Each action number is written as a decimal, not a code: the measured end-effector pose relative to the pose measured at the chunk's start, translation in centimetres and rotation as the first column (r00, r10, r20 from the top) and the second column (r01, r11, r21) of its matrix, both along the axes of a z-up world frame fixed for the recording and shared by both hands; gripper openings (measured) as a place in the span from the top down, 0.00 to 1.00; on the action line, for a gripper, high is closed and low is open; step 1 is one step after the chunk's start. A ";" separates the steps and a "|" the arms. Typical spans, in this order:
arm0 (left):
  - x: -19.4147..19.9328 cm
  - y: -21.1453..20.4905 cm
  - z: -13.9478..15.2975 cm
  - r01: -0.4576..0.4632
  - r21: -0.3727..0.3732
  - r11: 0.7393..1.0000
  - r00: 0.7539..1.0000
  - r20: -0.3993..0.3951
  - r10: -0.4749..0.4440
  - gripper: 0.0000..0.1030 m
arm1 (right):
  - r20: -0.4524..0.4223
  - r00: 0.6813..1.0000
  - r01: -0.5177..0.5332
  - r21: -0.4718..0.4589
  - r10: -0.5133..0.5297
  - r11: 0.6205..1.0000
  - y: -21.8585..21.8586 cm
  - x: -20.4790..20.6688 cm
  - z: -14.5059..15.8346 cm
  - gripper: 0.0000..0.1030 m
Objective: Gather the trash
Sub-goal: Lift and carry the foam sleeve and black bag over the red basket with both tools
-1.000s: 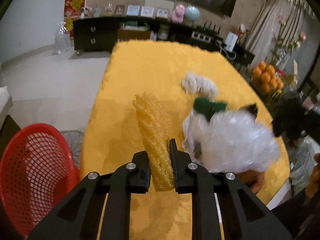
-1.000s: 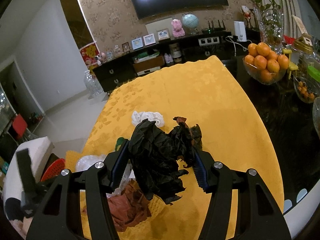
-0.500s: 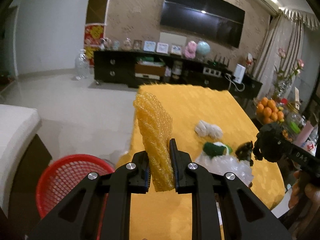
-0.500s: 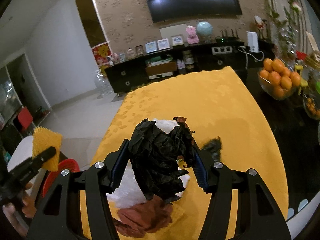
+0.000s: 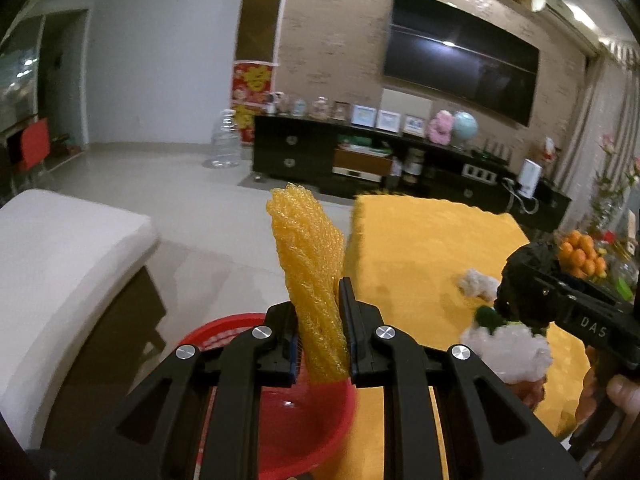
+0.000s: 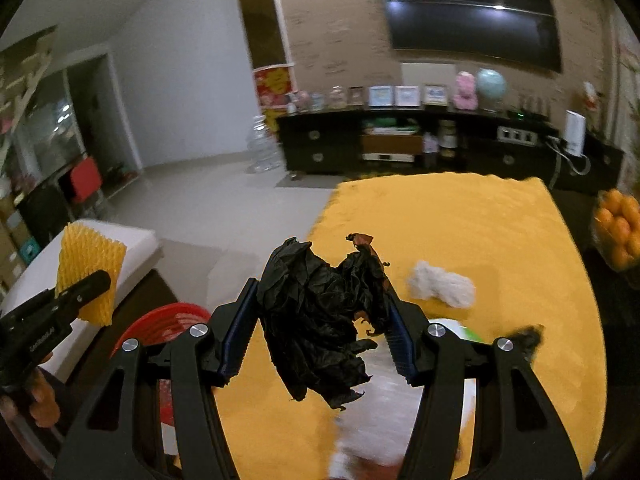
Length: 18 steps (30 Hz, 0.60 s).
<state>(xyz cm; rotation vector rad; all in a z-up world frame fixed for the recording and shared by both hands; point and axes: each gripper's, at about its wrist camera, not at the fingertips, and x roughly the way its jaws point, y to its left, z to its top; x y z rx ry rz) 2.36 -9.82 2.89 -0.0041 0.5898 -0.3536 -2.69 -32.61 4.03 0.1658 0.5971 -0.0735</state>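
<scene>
Trash is only half collected — left gripper (image 5: 322,340) clamps yellow foam net (image 5: 308,276) over the red basket (image 5: 312,420), right gripper (image 6: 320,328) grips crumpled black paper (image 6: 320,316) — white wad (image 6: 440,284) and other scraps remain on the table (image 6: 500,232).

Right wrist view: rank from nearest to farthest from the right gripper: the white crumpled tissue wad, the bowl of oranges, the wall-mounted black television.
1. White crumpled tissue wad: on the yellow tablecloth, just right of the right gripper.
2. Bowl of oranges: far right edge.
3. Wall-mounted black television: on the back wall.
</scene>
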 end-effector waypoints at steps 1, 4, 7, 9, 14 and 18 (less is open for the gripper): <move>0.1 0.7 0.0 -0.018 -0.001 1.000 1.000 -0.002 0.018 0.85 | -0.006 1.000 -0.023 0.003 0.023 1.000 0.7 0.6 0.0 0.45; 0.3 2.7 -0.1 -0.068 -0.004 0.998 0.998 -0.014 0.068 0.85 | -0.019 0.997 -0.075 0.005 0.075 0.997 2.4 2.2 0.1 0.45; 0.5 4.2 -0.4 -0.112 -0.002 0.994 0.993 -0.025 0.112 0.85 | -0.021 0.991 -0.134 0.010 0.134 0.991 4.4 3.7 0.3 0.45; 0.6 4.9 -0.8 -0.132 0.002 0.991 0.991 -0.033 0.132 0.85 | -0.022 0.986 -0.165 0.018 0.165 0.986 5.3 4.5 0.4 0.45; 1.3 5.8 -2.1 -0.159 0.023 0.987 0.986 -0.054 0.160 0.85 | -0.035 0.969 -0.245 0.039 0.246 0.969 7.8 5.7 -0.7 0.45; 1.8 6.5 -3.7 -0.169 0.038 0.985 0.981 -0.088 0.172 0.85 | -0.075 0.957 -0.275 0.049 0.278 0.960 9.4 6.6 -2.2 0.45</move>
